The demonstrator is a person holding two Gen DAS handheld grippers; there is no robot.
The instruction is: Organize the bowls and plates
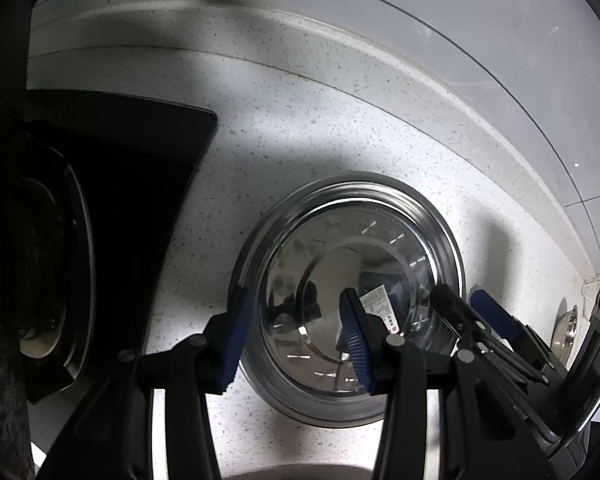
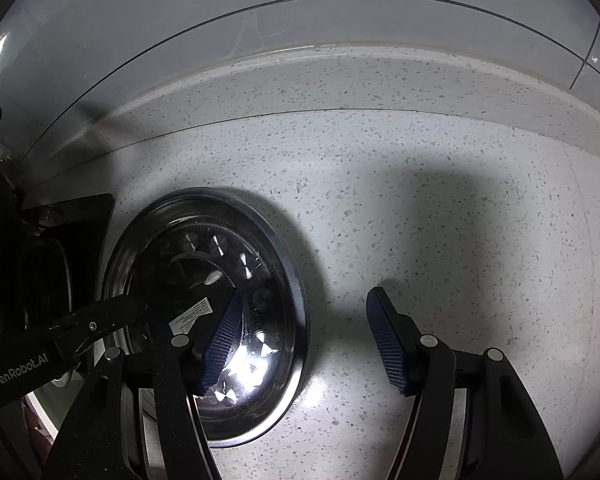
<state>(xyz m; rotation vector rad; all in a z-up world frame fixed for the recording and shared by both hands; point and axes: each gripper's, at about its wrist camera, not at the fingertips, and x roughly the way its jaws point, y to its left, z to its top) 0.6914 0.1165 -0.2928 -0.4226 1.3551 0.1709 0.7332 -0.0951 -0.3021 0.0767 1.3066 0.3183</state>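
The steel bowl lies on the speckled table, and the left gripper holds its fingers spread over the near rim. The right gripper is spread too, one finger above the bowl. I judge this the approach; next, closing on the rim. A black stove stands beside.
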